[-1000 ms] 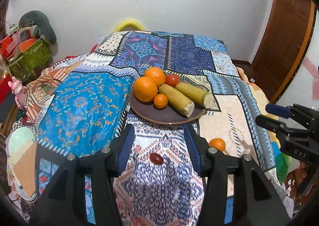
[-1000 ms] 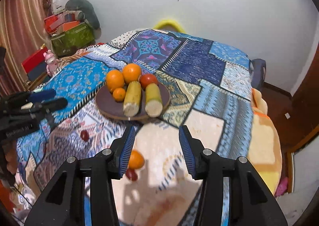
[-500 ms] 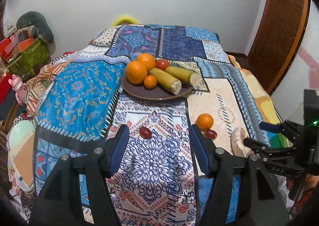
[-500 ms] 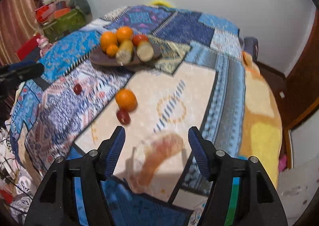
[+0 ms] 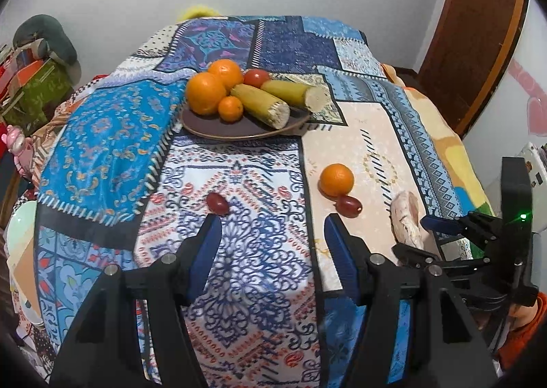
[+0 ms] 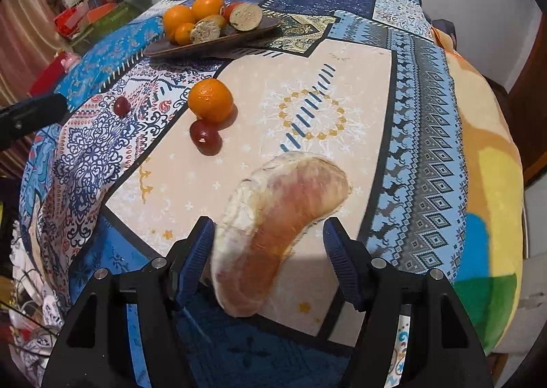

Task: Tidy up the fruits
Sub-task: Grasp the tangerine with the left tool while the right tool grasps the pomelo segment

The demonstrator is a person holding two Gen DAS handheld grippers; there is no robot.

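Observation:
A brown plate (image 5: pixel 218 126) on the patchwork bedspread holds oranges (image 5: pixel 205 92), a tomato and two corn cobs (image 5: pixel 259 105); it also shows in the right wrist view (image 6: pixel 177 47). A loose orange (image 5: pixel 336 179) (image 6: pixel 210 100) lies beside a small red fruit (image 5: pixel 348 206) (image 6: pixel 205 138). Another red fruit (image 5: pixel 217 203) (image 6: pixel 121 105) lies just beyond my open left gripper (image 5: pixel 271 234). A peeled pomelo wedge (image 6: pixel 273 223) (image 5: pixel 405 217) lies between the fingers of my open right gripper (image 6: pixel 268 244), which is low over it; whether it touches is unclear.
The bed (image 6: pixel 427 114) falls away at its right and near edges. A wooden door (image 5: pixel 478 28) stands at the right. Bags and clutter (image 5: pixel 30 80) sit on the floor at the left. The right gripper's body (image 5: pixel 478 251) lies close to the left one's right side.
Both grippers have pulled back toward the near edge of the bed. The right gripper has dropped low and moved over the pomelo wedge, which now sits between its fingers.

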